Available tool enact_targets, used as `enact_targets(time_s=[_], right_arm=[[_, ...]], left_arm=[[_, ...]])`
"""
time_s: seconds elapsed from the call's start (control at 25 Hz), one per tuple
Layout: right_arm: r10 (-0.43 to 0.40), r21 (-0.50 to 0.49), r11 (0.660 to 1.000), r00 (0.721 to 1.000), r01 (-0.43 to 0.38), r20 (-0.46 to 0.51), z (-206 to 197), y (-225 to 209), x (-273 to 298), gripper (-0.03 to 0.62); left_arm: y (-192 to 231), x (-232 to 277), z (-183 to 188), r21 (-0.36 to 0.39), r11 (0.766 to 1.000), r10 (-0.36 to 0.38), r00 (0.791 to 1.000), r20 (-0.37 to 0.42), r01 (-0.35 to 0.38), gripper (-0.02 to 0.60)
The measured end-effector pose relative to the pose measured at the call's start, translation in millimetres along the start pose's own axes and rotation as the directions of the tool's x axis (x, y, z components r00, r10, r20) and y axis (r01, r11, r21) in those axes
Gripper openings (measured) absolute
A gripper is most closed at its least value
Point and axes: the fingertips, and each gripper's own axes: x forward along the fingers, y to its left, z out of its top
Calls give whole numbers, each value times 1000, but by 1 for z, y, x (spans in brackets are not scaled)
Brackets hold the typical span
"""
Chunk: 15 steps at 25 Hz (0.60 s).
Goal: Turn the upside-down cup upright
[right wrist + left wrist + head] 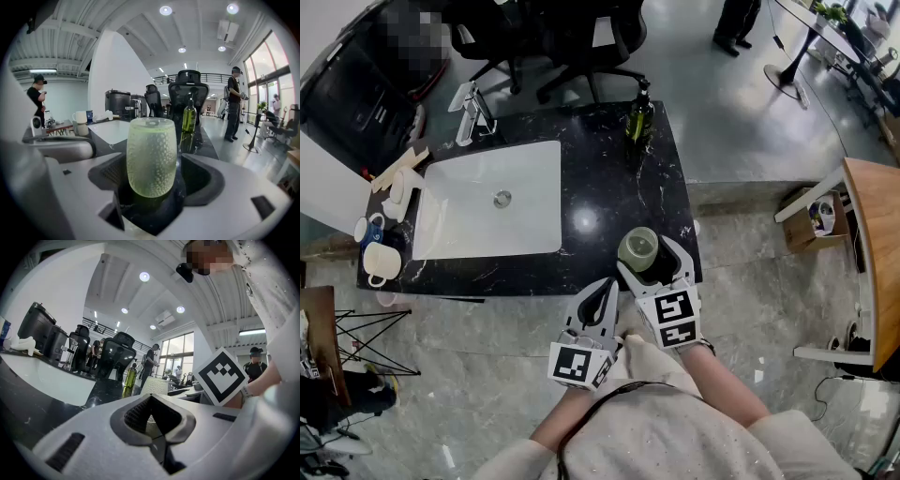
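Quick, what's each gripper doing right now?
Left gripper: shut, empty.
Right gripper: open, jaws either side of the cup.

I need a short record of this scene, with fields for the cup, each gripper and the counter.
cup: green textured glass, standing on the black counter
right gripper: jaws apart, one on each side of the cup
left gripper: jaws together, empty
also on counter: white sink, green bottle
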Motion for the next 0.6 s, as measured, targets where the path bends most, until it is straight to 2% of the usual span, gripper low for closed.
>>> enact_targets(time_s=[0.16,0.6], right_arm=[[-18,-58,998,1000,17,-22,-2,4,4,356],[-30,-83,996,998,25,-57,-6,4,8,353]], left_arm=[[6,0,0,-6,1000,5,1000,0,-5,8],[10,-1,3,-12,1000,18,1000,21,-17,8]])
